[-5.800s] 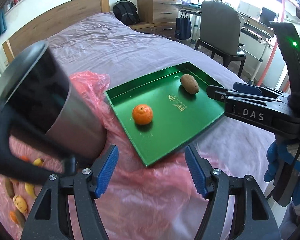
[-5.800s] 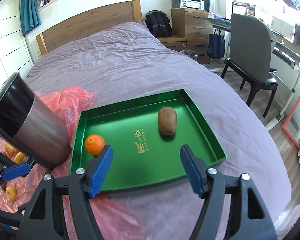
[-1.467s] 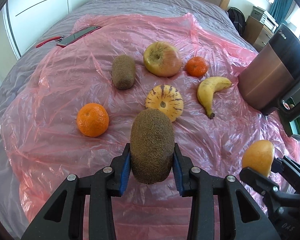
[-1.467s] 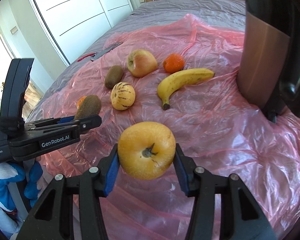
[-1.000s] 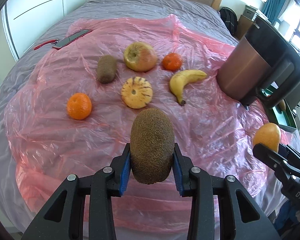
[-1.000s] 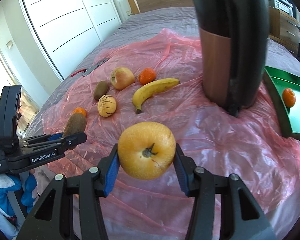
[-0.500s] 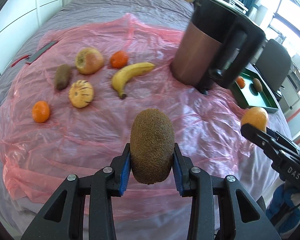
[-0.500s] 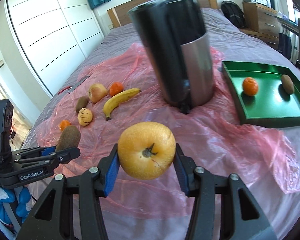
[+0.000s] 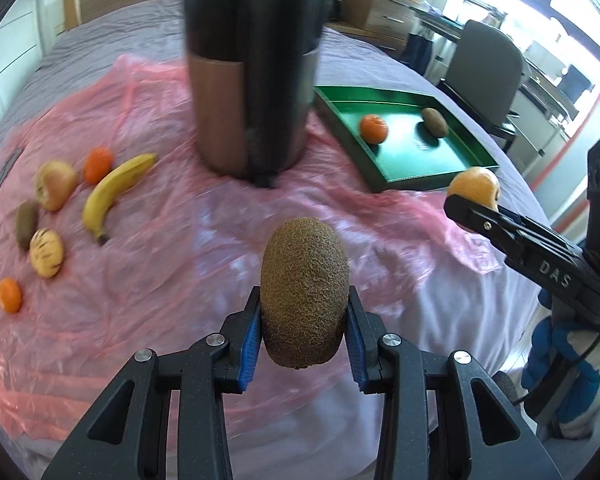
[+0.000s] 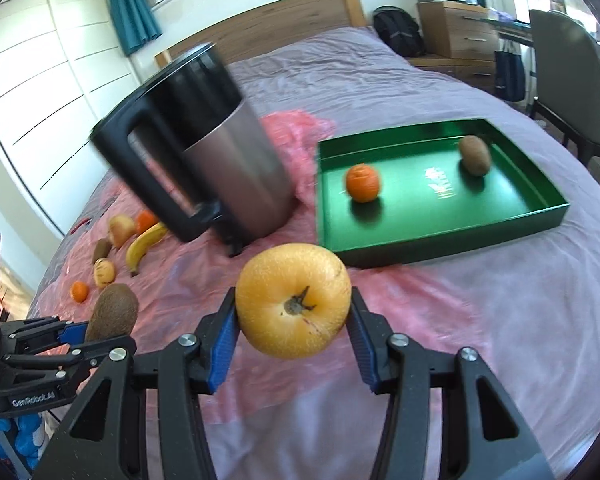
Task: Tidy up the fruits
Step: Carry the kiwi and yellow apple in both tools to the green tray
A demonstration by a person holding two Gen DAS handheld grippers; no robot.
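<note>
Nearest the left camera, the left hand-held gripper (image 9: 304, 336) is clamped on a brown kiwi (image 9: 304, 294), which stands upright between the blue pads, held above the pink plastic sheet (image 9: 148, 280) that covers the bed (image 10: 540, 320). The right hand-held gripper (image 10: 292, 330) grips a yellow-orange apple (image 10: 293, 300) with its stem end toward the camera — also held in the air over the sheet's edge, off to the right of the kiwi. Farther out on the sheet, at the left, lie a small orange (image 9: 9, 295), a striped yellow fruit (image 9: 46, 253), another kiwi (image 9: 26, 225), a banana (image 9: 114, 192), a pale apple (image 9: 55, 185) and a second orange (image 9: 97, 165). Beyond the middle stands a dark and copper-coloured kettle (image 9: 252, 76), blurred. Just to its right a green tray (image 9: 428, 172) rests on the bed cover, holding an orange (image 9: 373, 129) and a kiwi (image 9: 435, 121) well apart from each other. Behind the tray — a grey chair (image 9: 486, 64) and wooden drawers (image 9: 380, 8).
</note>
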